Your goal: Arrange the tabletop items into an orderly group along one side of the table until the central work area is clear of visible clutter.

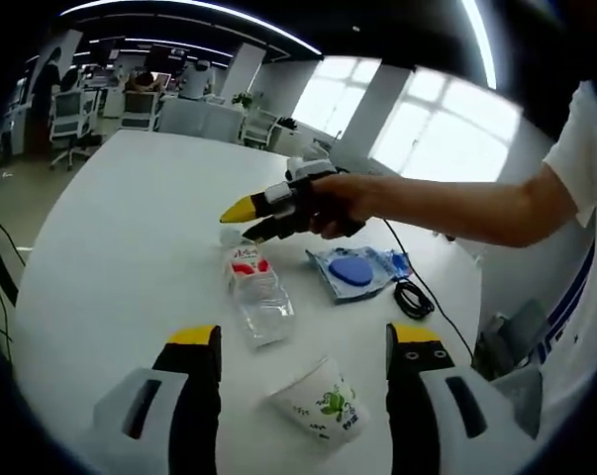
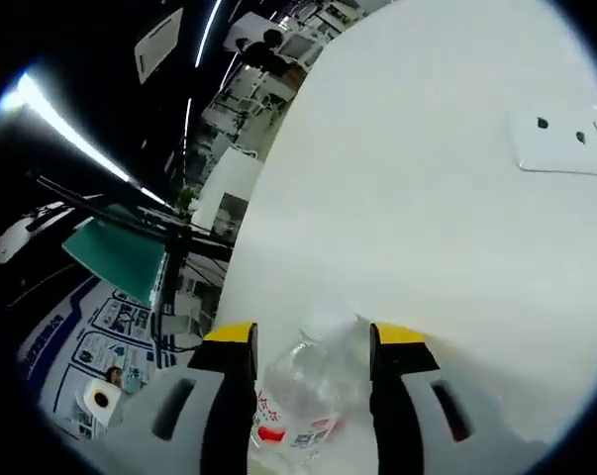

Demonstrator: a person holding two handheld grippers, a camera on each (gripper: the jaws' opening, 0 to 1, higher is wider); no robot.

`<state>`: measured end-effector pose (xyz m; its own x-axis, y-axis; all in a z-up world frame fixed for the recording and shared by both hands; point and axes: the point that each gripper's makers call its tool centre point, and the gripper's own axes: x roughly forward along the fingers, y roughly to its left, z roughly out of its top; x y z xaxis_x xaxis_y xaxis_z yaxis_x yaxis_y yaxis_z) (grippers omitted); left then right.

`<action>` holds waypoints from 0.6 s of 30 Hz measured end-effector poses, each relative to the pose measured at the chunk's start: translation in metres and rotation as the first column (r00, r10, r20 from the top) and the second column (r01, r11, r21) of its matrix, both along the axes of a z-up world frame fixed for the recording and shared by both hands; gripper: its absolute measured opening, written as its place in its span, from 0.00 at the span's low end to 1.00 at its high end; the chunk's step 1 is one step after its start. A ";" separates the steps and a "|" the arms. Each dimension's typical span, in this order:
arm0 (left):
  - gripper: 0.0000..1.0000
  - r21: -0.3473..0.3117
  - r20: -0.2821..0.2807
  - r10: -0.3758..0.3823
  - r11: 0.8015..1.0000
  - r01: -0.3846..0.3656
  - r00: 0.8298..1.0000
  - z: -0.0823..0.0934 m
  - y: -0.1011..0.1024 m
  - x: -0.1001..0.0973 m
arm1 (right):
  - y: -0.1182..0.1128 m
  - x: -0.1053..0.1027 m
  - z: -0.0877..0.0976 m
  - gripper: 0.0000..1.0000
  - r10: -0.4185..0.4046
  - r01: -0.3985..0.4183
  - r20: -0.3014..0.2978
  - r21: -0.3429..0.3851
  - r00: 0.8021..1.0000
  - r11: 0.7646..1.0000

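Note:
A clear plastic bottle [image 1: 256, 292] with a red label lies on its side on the white table [image 1: 120, 257]. My right gripper [image 1: 250, 222], held by a person's hand, reaches in from the right and hovers at the bottle's cap end. In the right gripper view its yellow-tipped jaws stand open on either side of the bottle [image 2: 303, 396]; I cannot tell whether they touch it. A white paper cup [image 1: 323, 401] with a green print lies tipped over between the jaws of my open left gripper [image 1: 306, 341]. A blue packet [image 1: 355, 269] lies to the right of the bottle.
A black coiled cable [image 1: 412, 297] lies beside the blue packet near the table's right edge. A white power strip [image 2: 565, 139] sits flat on the table ahead of the right gripper. Office chairs and desks stand beyond the table's far edge.

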<state>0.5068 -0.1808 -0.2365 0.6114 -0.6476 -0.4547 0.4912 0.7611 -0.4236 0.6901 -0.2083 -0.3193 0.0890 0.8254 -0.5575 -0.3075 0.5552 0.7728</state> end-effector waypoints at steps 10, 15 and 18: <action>0.67 0.004 0.000 0.010 1.000 -0.010 1.000 -0.003 0.004 0.003 | 0.008 0.014 -0.005 0.33 0.014 -0.010 -0.065 0.068 0.998 0.998; 0.67 0.005 -0.002 0.013 1.000 -0.013 1.000 -0.005 0.004 0.004 | 0.010 0.019 -0.010 0.27 0.023 -0.016 -0.092 0.082 0.995 0.997; 0.66 0.000 -0.005 0.015 1.000 -0.015 1.000 -0.006 0.003 0.005 | 0.011 0.019 -0.012 0.24 0.026 -0.016 -0.110 0.095 0.994 0.995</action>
